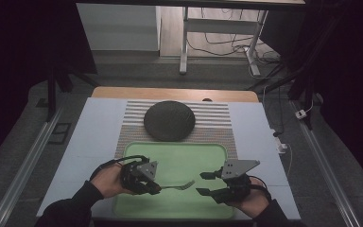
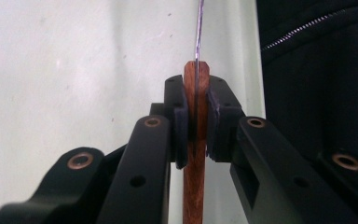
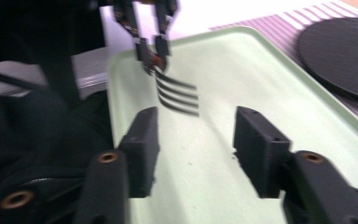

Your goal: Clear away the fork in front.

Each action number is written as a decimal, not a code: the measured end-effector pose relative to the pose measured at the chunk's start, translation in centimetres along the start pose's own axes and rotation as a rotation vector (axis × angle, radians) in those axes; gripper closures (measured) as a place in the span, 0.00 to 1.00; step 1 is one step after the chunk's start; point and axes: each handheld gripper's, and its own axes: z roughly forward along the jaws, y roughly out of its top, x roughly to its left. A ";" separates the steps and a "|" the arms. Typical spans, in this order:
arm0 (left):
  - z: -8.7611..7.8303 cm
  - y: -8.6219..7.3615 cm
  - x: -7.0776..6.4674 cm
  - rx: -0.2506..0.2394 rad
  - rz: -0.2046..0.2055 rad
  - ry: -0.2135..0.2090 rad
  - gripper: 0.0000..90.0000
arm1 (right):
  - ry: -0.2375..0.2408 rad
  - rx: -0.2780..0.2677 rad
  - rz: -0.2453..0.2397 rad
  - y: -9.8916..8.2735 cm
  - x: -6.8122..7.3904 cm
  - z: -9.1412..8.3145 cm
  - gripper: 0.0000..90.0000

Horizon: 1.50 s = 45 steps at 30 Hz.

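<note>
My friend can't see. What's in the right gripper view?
A fork is held by its wooden handle in the left gripper above a pale green tray. The right gripper has open, empty jaws in front; a dark round plate sits at upper right.

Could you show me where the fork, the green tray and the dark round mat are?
Metal fork with wooden handle (image 1: 182, 185), high view, on its tines.
Pale green plastic tray (image 1: 189, 156), high view, on its bare floor.
Dark round woven mat (image 1: 169, 120), high view, on its middle.

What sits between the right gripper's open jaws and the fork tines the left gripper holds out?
Nothing: in the right gripper view, bare green tray separates the right gripper from the fork.
</note>
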 end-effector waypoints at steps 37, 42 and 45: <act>-1.3 -4.5 -1.2 -0.033 -0.620 0.208 0.88 | -0.389 0.073 0.268 -4.8 -0.1 -4.5 0.02; -0.7 -5.4 -0.4 -0.045 -0.741 0.195 0.88 | -0.392 0.087 0.271 -5.0 -0.1 -4.7 0.00; -0.2 -5.7 0.2 -0.035 -0.796 0.197 0.88 | -0.400 0.081 0.279 -5.1 0.0 -4.9 0.00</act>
